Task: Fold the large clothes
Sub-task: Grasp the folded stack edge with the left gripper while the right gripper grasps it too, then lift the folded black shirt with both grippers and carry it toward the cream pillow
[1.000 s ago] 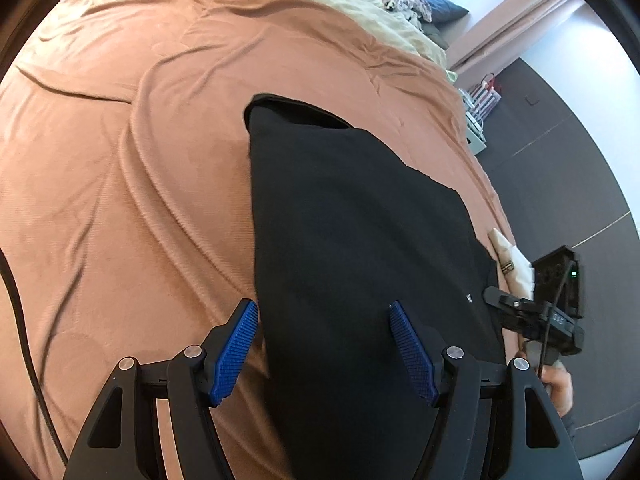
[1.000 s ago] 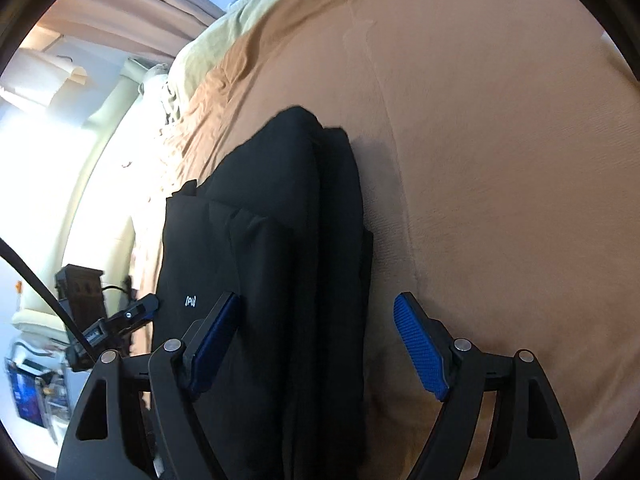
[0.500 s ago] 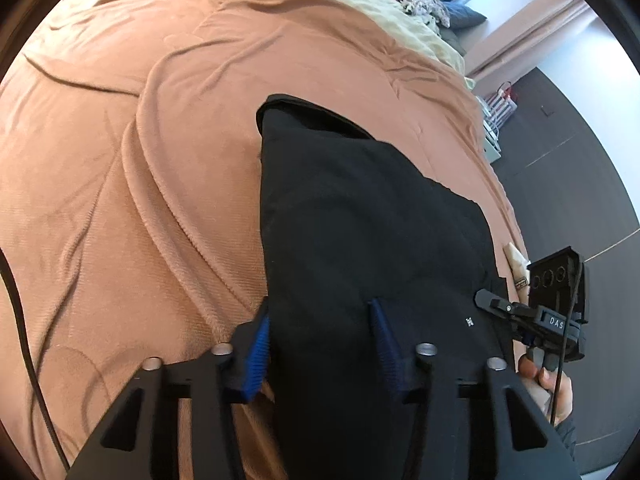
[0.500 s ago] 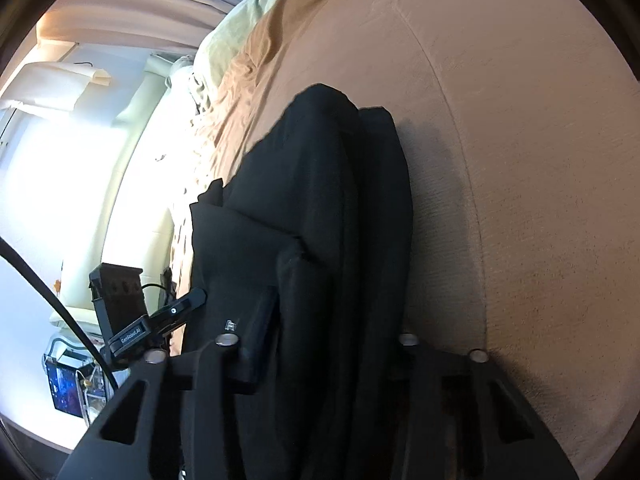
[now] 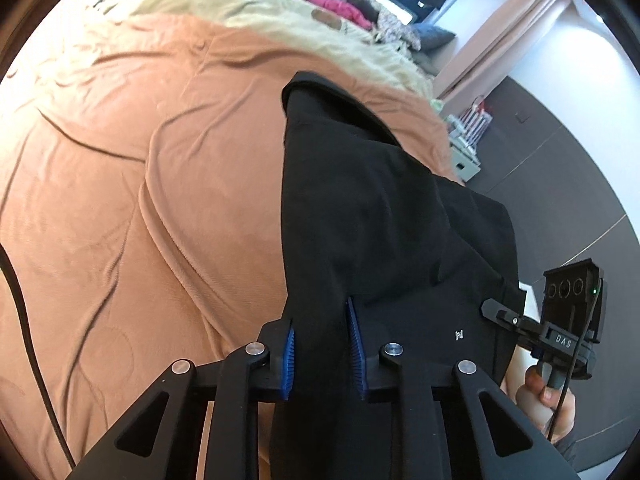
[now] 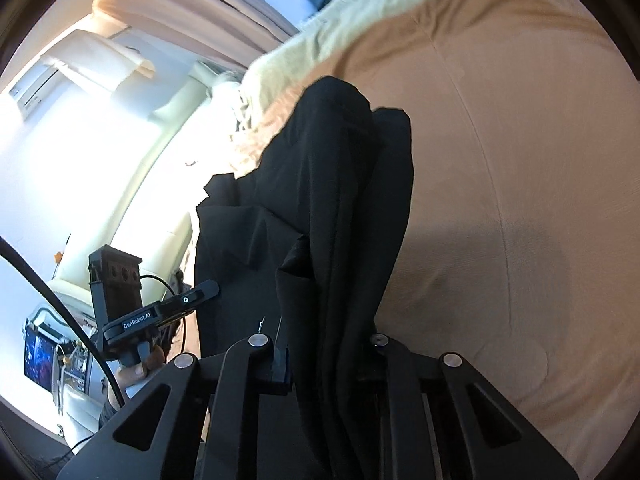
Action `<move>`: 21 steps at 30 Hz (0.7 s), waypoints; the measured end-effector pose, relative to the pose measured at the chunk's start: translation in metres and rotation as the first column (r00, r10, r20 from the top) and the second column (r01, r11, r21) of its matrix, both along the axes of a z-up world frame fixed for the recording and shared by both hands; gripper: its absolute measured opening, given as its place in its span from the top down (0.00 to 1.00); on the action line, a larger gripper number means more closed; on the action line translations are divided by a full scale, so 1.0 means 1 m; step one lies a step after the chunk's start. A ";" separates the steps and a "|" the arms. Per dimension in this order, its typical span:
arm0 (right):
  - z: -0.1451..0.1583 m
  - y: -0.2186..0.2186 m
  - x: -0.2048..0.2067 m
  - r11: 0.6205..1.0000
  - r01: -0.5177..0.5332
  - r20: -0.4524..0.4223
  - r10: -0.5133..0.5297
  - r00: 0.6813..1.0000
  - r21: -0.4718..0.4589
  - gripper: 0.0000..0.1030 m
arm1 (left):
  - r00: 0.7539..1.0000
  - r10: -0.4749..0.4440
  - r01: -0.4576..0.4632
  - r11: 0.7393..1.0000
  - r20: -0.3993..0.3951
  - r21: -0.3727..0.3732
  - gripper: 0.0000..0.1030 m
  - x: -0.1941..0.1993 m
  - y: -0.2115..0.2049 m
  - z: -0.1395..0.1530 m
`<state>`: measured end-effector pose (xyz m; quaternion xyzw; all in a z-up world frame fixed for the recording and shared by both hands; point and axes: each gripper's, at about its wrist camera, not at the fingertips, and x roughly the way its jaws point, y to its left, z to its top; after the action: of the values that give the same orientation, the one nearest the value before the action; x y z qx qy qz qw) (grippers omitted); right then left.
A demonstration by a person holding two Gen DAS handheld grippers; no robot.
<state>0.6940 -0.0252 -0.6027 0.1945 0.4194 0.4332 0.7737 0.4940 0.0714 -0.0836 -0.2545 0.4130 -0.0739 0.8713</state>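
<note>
A black garment [image 5: 360,208] folded lengthwise lies on the orange-brown bedspread [image 5: 140,168]; its near end is lifted off the bed. My left gripper [image 5: 320,356] is shut on the garment's near left edge, cloth pinched between the blue pads [image 5: 289,360]. My right gripper [image 6: 326,360] is shut on the garment's [image 6: 340,208] near right edge; the bunched cloth hides its pads. The far end still rests on the bedspread [image 6: 520,160]. Each gripper shows in the other's view, the right one at the right [image 5: 560,328], the left one at the left [image 6: 132,312].
A cream blanket [image 5: 248,12] and a pile of colourful clothes [image 5: 352,8] lie at the bed's far end. A dark wall [image 5: 568,168] and a small rack [image 5: 468,136] stand right of the bed. A bright window and curtain [image 6: 140,60] are on the left.
Both grippers have closed from open onto the garment's near end and lifted it. The cloth now hangs bunched from the jaws and the views have tilted up.
</note>
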 end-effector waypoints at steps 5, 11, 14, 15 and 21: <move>0.022 -0.012 -0.048 1.000 0.012 0.061 -0.014 0.998 0.023 0.87 | 0.998 0.021 -0.020 1.000 0.063 -0.014 0.79 -0.033 -0.007 0.026; 0.039 -0.034 -0.101 0.999 0.022 0.117 -0.027 0.993 0.044 0.87 | 0.992 0.038 -0.037 0.999 0.124 -0.010 0.79 -0.071 -0.023 0.056; 0.042 -0.060 -0.122 0.998 0.027 0.145 -0.035 0.989 0.057 0.87 | 0.986 0.036 -0.034 0.999 0.161 -0.013 0.80 -0.089 -0.031 0.069; 0.045 -0.065 -0.130 0.997 0.029 0.154 -0.039 0.987 0.065 0.87 | 0.984 0.035 -0.032 0.999 0.172 -0.017 0.80 -0.095 -0.032 0.072; 0.050 -0.072 -0.158 0.994 0.042 0.221 -0.064 0.973 0.105 0.87 | 0.967 0.022 -0.016 1.000 0.255 -0.025 0.80 -0.130 -0.048 0.106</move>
<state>0.5357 -0.0969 -0.5531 0.1938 0.3022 0.4520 0.8166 0.3638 0.0232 0.0224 -0.2568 0.2941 -0.1027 0.9149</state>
